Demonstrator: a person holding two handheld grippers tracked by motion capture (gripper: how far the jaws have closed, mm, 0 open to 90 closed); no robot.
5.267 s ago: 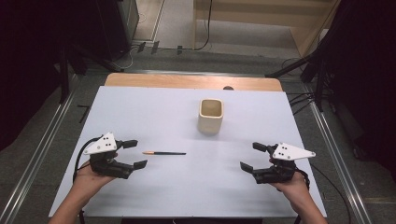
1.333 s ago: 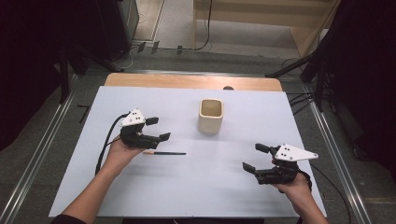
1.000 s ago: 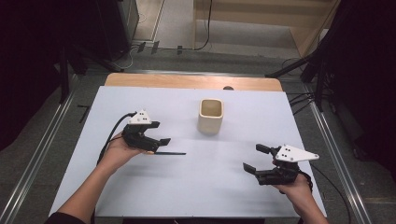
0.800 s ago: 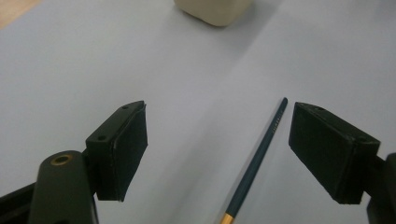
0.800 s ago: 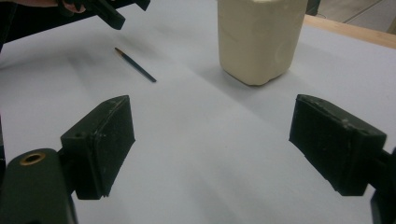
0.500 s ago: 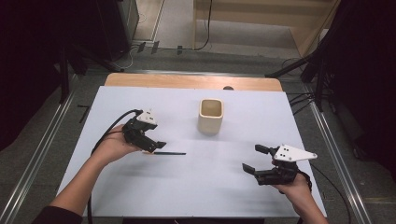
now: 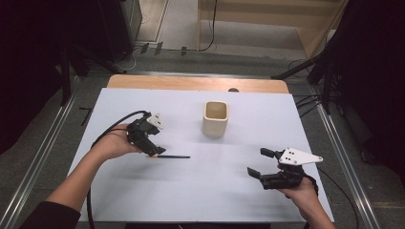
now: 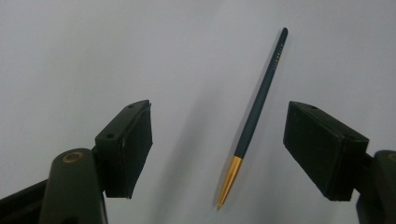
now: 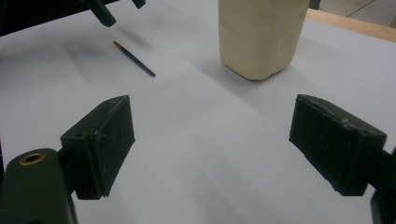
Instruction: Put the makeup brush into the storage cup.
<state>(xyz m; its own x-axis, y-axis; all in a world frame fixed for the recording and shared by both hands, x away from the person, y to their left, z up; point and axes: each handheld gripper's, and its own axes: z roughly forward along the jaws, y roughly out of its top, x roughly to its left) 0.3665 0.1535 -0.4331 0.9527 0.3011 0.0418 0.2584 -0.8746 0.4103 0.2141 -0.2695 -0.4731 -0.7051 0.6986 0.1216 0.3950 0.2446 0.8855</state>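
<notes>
We see a white worktop [image 7: 200,191] with a wooden far edge [image 7: 196,83], grey floor [image 7: 176,52] beyond, metal rails [image 7: 38,167] alongside, dark surroundings.

Right gripper view: jaws spread wide over white table, nothing between them.
Right gripper [image 9: 210,144] pads clear of everything. Cream cup [image 9: 261,35] stands upright far right of centre. Dark pen [image 9: 135,59] with gold tip lies flat far left; the other gripper's jaw tips hang just beyond it. White table [image 9: 201,116] bare between.
</notes>
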